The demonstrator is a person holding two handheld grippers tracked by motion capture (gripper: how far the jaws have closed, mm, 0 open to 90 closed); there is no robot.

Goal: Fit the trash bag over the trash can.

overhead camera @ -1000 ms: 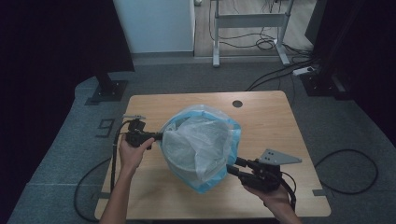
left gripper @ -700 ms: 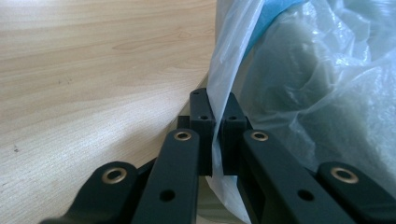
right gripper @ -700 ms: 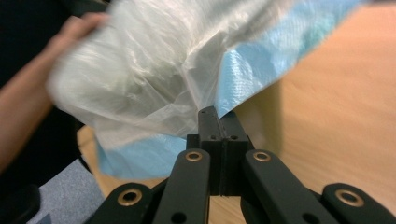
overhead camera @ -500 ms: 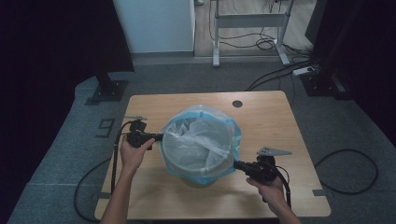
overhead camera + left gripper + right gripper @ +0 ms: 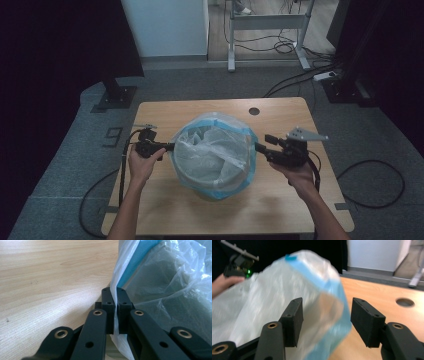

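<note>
A clear plastic bag [image 5: 214,152] with a blue rim band is draped over a round container in the middle of the wooden table [image 5: 280,120]. My left gripper [image 5: 171,147] is at the bag's left side, shut on the thin film of its edge [image 5: 116,297]. My right gripper [image 5: 259,147] is held at the bag's right side. Its jaws have just been opening and stand apart [image 5: 327,315]. The bag's blue-banded edge [image 5: 332,290] lies blurred between and behind them, and the pads do not press on it.
A round cable hole [image 5: 254,111] sits in the table's far right part. Cables trail off both table sides to the grey floor. A metal desk frame [image 5: 265,25] stands beyond the table. Bare wood lies around the bag.
My right gripper has swung from the bag's near corner up to its right side and opened. The bag, tilted and stretched earlier, now sits rounder and upright. The left gripper stayed put.
</note>
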